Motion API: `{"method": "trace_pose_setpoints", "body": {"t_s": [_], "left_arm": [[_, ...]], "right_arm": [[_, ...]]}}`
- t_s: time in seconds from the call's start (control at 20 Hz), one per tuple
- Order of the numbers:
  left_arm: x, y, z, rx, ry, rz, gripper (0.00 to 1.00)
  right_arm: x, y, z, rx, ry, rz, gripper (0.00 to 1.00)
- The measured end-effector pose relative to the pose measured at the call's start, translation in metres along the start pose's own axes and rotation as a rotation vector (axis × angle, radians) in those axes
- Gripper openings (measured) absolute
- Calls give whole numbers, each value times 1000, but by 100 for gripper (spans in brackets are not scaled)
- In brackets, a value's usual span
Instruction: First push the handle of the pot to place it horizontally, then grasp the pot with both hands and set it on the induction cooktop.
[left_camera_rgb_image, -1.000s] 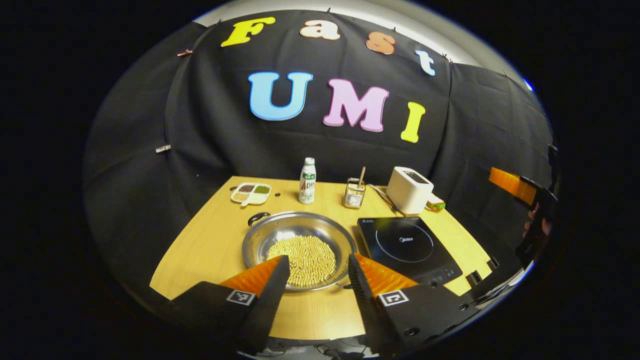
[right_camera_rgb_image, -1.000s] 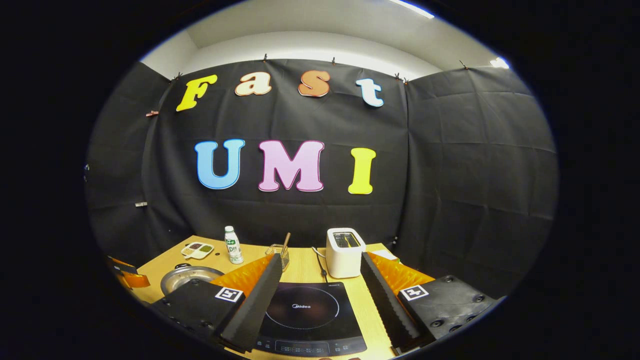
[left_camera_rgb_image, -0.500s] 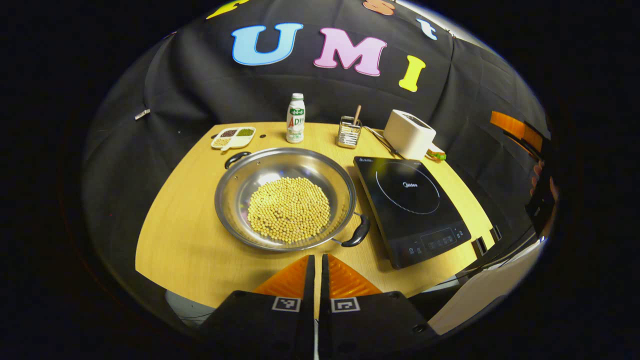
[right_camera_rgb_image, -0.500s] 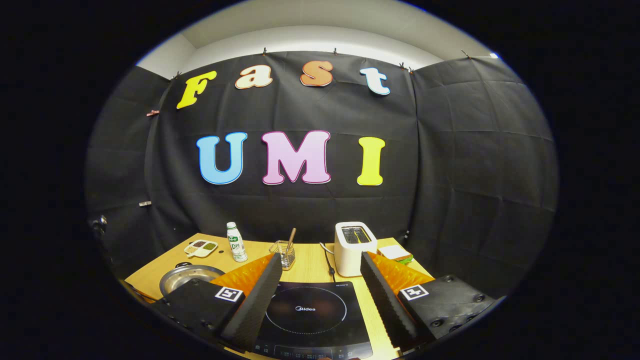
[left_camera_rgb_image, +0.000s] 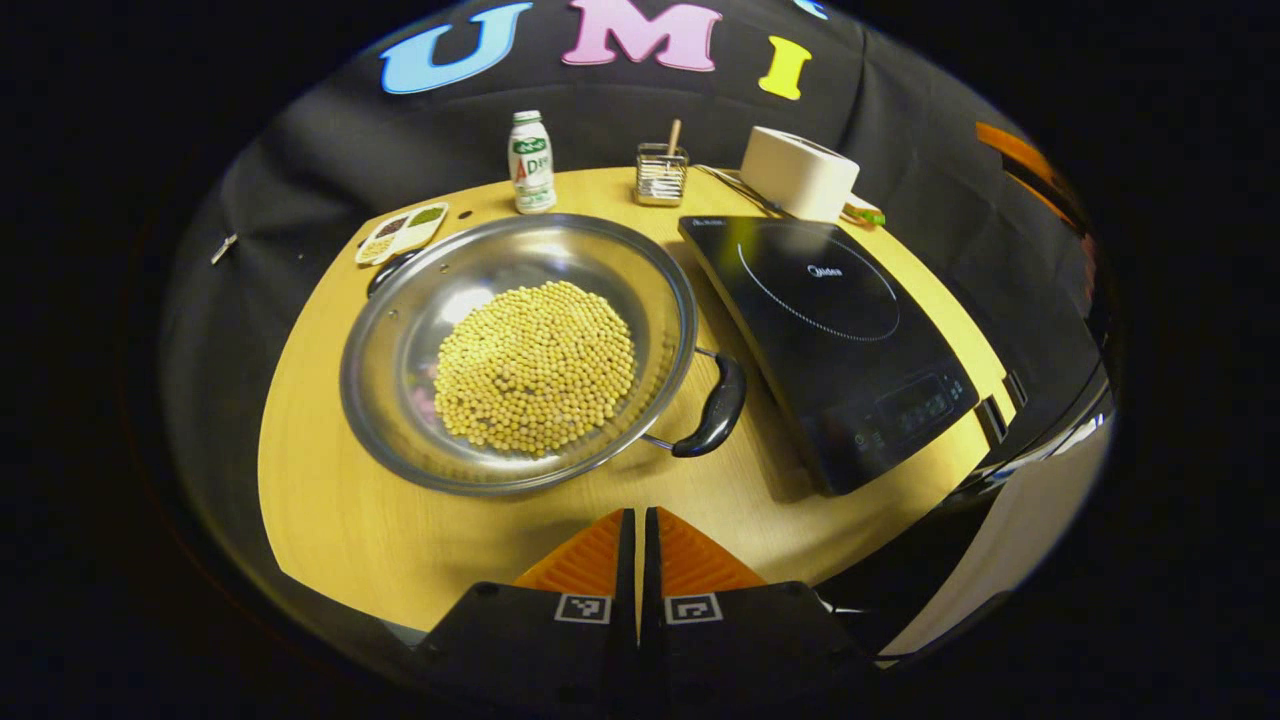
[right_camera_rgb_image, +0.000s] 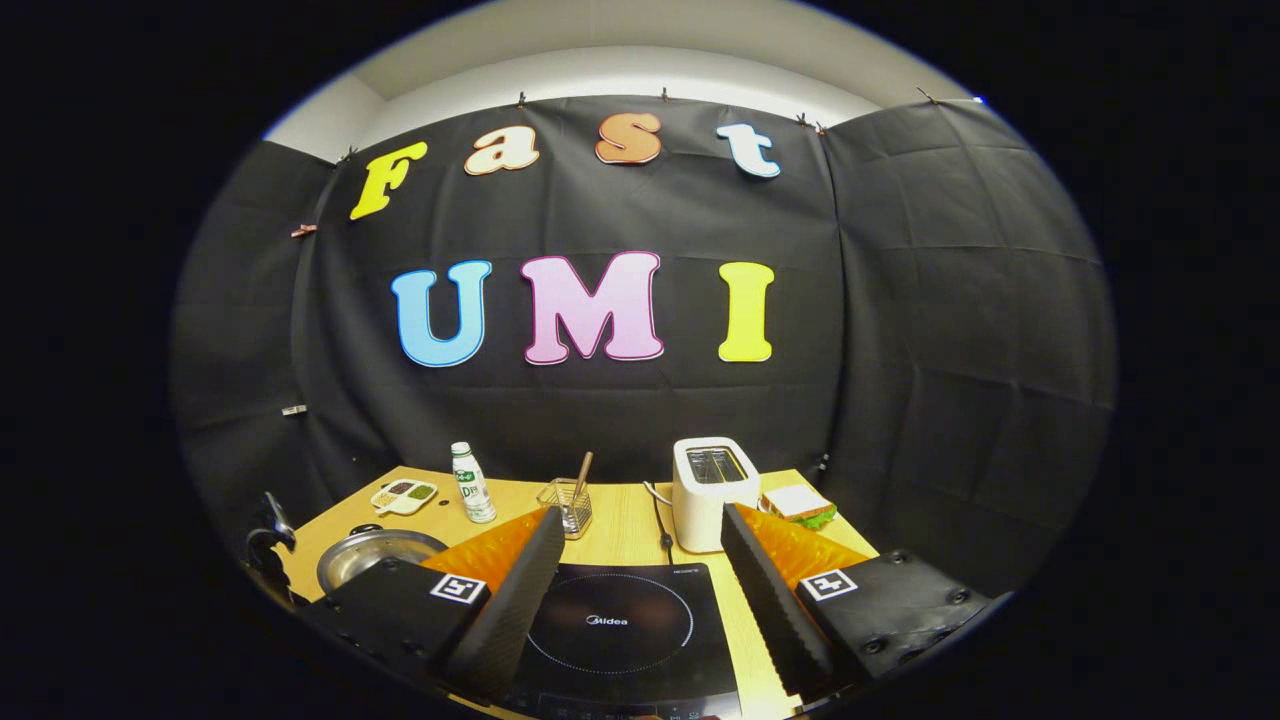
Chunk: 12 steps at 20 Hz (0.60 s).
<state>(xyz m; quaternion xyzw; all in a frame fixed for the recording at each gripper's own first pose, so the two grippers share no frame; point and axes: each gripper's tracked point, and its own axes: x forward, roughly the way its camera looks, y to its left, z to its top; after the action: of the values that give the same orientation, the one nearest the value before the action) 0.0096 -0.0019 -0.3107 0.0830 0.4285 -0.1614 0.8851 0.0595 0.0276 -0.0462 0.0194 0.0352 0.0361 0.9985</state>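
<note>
A wide steel pot (left_camera_rgb_image: 520, 350) holding yellow beans sits on the wooden table (left_camera_rgb_image: 330, 520). Its two black handles lie on a diagonal: one handle (left_camera_rgb_image: 712, 408) at the near right, the other handle (left_camera_rgb_image: 385, 272) at the far left. The black induction cooktop (left_camera_rgb_image: 830, 335) lies just right of the pot. My left gripper (left_camera_rgb_image: 637, 515) is shut with nothing in it, above the table's near edge, a short way from the near handle. My right gripper (right_camera_rgb_image: 635, 525) is open over the cooktop (right_camera_rgb_image: 610, 630), nothing between its fingers; the pot (right_camera_rgb_image: 375, 555) lies to its left.
Along the back of the table stand a divided dish of beans (left_camera_rgb_image: 402, 230), a white bottle (left_camera_rgb_image: 531, 162), a wire holder with a stick (left_camera_rgb_image: 660, 172) and a white toaster (left_camera_rgb_image: 800, 172). A sandwich (right_camera_rgb_image: 797, 503) lies beside the toaster (right_camera_rgb_image: 711, 478).
My left gripper went from open to shut, rose and tilted down over the pot, which now looks nearer. My right gripper barely moved and stays open.
</note>
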Motion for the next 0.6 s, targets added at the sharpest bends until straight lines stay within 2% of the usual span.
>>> {"method": "trace_pose_setpoints", "body": {"t_s": [0.6], "left_arm": [[39,-20,27,114,36,-8,6]], "right_arm": [[-1,-35,-3,9,11,-38,98]]}}
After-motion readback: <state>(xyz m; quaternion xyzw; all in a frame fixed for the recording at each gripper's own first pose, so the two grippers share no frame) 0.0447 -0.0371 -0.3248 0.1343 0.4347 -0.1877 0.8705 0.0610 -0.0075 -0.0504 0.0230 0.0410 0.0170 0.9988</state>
